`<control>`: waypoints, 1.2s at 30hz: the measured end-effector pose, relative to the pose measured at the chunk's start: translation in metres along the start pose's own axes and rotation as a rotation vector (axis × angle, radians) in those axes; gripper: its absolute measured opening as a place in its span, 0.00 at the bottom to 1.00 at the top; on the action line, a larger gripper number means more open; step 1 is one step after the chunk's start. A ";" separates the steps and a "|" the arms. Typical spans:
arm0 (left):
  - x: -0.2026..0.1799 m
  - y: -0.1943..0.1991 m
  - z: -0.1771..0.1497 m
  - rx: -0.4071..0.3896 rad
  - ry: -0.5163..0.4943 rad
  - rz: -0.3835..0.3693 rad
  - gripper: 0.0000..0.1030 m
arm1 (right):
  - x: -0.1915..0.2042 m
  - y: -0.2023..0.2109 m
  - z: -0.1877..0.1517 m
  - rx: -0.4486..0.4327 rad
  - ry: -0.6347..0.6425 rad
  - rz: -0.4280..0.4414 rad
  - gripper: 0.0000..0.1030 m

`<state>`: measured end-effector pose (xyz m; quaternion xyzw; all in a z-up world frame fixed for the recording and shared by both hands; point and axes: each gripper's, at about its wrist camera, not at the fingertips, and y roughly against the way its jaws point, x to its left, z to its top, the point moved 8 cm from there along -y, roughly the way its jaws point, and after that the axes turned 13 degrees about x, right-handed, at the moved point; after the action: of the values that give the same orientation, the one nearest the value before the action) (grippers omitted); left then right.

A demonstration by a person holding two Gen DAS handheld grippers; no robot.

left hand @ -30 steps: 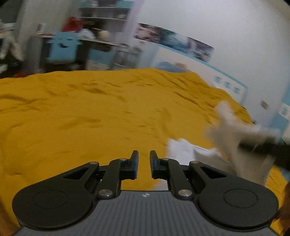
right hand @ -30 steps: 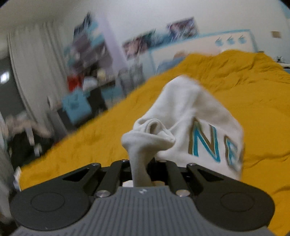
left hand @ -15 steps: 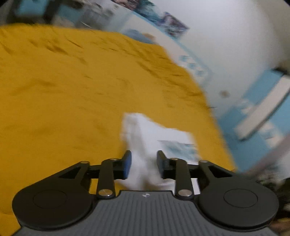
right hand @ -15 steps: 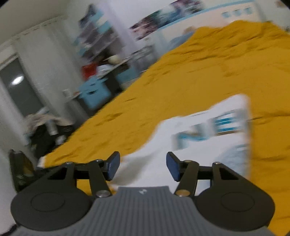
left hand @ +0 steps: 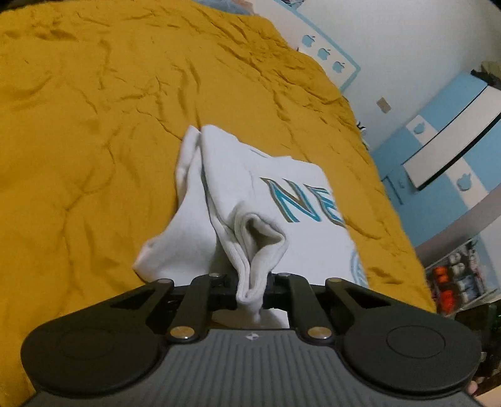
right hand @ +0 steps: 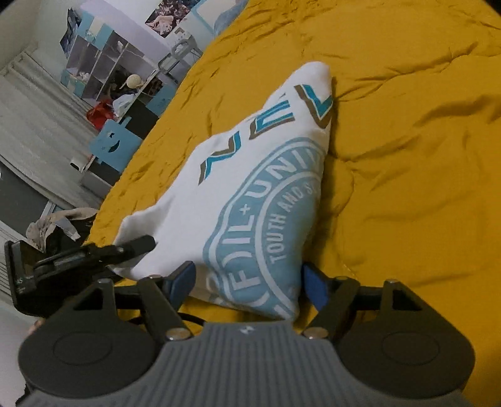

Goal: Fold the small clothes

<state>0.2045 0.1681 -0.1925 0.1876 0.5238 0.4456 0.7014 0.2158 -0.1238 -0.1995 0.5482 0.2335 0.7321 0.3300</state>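
A rumpled mustard-yellow bedspread [left hand: 94, 131] fills the room's foreground, and on it lies the small white T-shirt with teal lettering [left hand: 281, 194]. The left gripper [left hand: 250, 286] pinches a ribbed white fold. The right gripper [right hand: 247, 283] stands spread, its blue pads either side of the printed hem. The shirt stretches away from both tools, so either arm could start the fold.

Home bedroom: yellow bedspread [left hand: 125, 125], wall posters [right hand: 162, 17], cluttered shelving [right hand: 103, 62].
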 end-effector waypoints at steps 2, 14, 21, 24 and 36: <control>0.001 0.003 -0.009 -0.006 0.050 0.000 0.10 | -0.002 -0.008 -0.001 0.030 -0.017 0.003 0.65; -0.010 0.027 -0.019 -0.074 -0.026 0.306 0.53 | 0.005 0.005 -0.008 0.009 0.058 -0.152 0.49; -0.049 0.056 -0.028 -0.110 -0.085 0.357 0.84 | 0.053 0.047 -0.011 -0.052 0.129 -0.305 0.55; -0.067 0.063 -0.035 -0.108 -0.133 0.376 0.87 | 0.075 0.059 -0.023 -0.059 0.180 -0.360 0.55; -0.126 0.079 -0.064 -0.092 -0.271 0.530 0.88 | 0.098 0.079 -0.071 -0.014 0.196 -0.392 0.57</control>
<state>0.1064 0.0935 -0.0874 0.3435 0.3376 0.6072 0.6319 0.1121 -0.1031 -0.1004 0.4165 0.3616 0.7053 0.4454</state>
